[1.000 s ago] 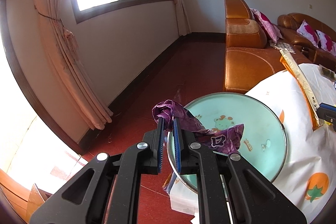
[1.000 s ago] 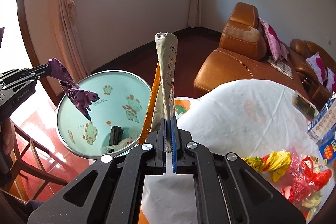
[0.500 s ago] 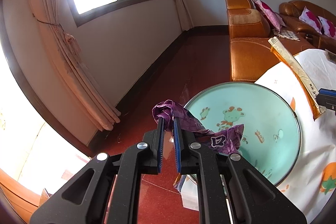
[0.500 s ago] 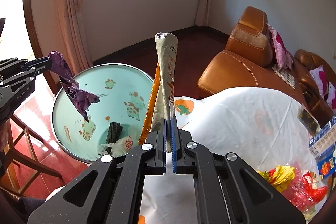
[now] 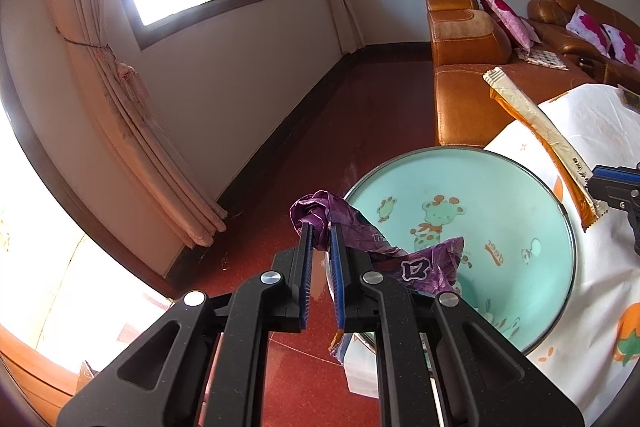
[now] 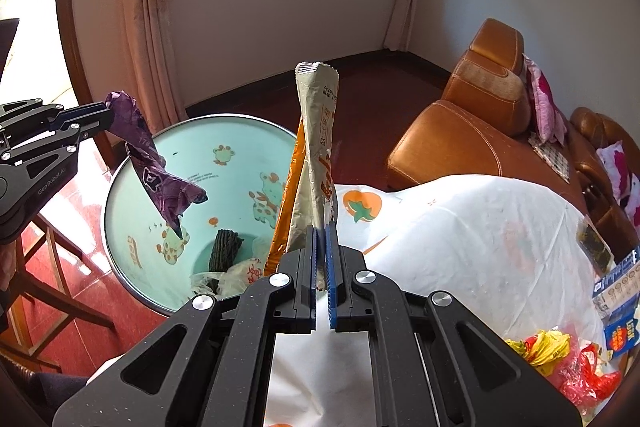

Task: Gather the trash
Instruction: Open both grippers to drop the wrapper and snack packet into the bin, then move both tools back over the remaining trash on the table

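The teal bin (image 6: 224, 163) with its cartoon animal print serves as the landmark here; it stands against the edge of a table draped in a white cloth (image 6: 472, 235) printed with orange fruit.

The left gripper (image 5: 320, 227) has its jaws drawn narrow on a crumpled purple wrapper (image 5: 400, 251). The wrapper is pinched at its bunched end, right at the fingertips, and the rest trails toward the bin, hanging above its open mouth — seen from the right wrist view the same purple wrapper (image 6: 160, 171) dangles over the near-left part of the bin, not touching the rim.

The right gripper (image 6: 320, 231) is clamped on a long beige-and-orange snack packet (image 6: 316, 147), gripped near its lower end so the packet stands upright between the fingers. It sits at the bin's table-side edge; in the left wrist view the packet (image 5: 540, 123) slants across the cloth just beyond the bin's rim.

Inside the bin, at the bottom, lie a dark ribbed piece (image 6: 225, 251) and a pale crumpled plastic bag (image 6: 236, 273), touching each other.

On the cloth, well away from the bin, a heap of yellow and red wrappers (image 6: 560, 359) remains, with a blue printed box (image 6: 620, 299) near it. Beyond the bin stands a brown leather sofa (image 6: 460, 135).
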A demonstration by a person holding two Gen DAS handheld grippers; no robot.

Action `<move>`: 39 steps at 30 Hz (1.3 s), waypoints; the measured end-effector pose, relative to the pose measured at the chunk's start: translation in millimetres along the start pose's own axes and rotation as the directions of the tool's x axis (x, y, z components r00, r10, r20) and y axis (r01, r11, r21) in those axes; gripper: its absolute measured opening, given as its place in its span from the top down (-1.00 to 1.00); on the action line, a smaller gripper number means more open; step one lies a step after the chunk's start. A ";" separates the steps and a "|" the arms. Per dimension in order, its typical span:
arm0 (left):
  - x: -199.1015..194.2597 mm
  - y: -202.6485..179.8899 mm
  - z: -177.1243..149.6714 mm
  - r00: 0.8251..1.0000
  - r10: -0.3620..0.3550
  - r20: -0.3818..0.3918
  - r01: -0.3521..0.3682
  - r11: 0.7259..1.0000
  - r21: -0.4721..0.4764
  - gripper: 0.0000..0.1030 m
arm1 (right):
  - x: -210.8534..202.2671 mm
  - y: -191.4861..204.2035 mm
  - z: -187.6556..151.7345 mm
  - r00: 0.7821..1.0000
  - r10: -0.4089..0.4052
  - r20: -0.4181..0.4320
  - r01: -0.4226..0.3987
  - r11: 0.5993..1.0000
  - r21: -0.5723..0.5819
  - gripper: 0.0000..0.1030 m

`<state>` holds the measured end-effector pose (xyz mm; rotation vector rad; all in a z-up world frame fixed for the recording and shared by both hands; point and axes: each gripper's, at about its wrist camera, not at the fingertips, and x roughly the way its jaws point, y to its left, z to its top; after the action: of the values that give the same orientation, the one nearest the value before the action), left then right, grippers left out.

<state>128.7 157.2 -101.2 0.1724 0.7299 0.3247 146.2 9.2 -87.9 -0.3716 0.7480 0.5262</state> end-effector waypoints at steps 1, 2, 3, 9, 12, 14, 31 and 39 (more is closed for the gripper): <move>0.1 0.1 -0.2 1.000 -0.002 -0.001 0.002 1.000 -0.001 0.82 | 0.2 1.2 0.7 1.000 0.000 0.000 0.000 1.000 -0.001 0.91; 0.1 0.0 -0.1 1.000 -0.002 -0.001 0.002 1.000 0.000 0.82 | 0.3 2.0 1.1 1.000 0.001 0.000 -0.001 1.000 -0.003 0.91; 0.1 -0.1 -0.2 1.000 -0.003 0.000 0.003 1.000 0.000 0.82 | 0.3 2.7 1.5 1.000 0.002 0.001 -0.002 1.000 -0.005 0.91; -0.3 -1.3 -0.2 1.000 -0.012 0.000 0.012 1.000 0.008 0.82 | 2.1 6.5 4.9 1.000 0.005 0.001 -0.005 1.000 -0.018 0.91; 0.7 -0.6 -0.4 1.000 -0.014 -0.001 0.015 1.000 0.013 0.82 | 4.8 8.6 7.1 1.000 0.006 -0.002 -0.006 1.000 -0.026 0.91; 1.5 -0.8 -1.0 1.000 -0.015 -0.003 0.015 1.000 0.017 0.82 | 6.3 9.3 7.4 1.000 0.006 -0.005 -0.006 1.000 -0.030 0.91; 0.4 -5.7 -1.3 0.998 -0.055 -0.009 0.055 0.998 0.032 0.10 | 9.2 9.9 5.2 0.999 0.041 -0.009 -0.041 0.999 -0.011 0.44; -4.2 -8.3 -0.9 0.998 -0.058 0.001 0.058 0.998 0.030 -0.14 | -2.9 1.0 -1.4 1.000 0.023 0.000 -0.023 0.999 0.031 0.32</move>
<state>127.0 148.1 -101.4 0.1801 0.7366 0.2585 143.1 8.4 -86.9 -0.3349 0.7606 0.5361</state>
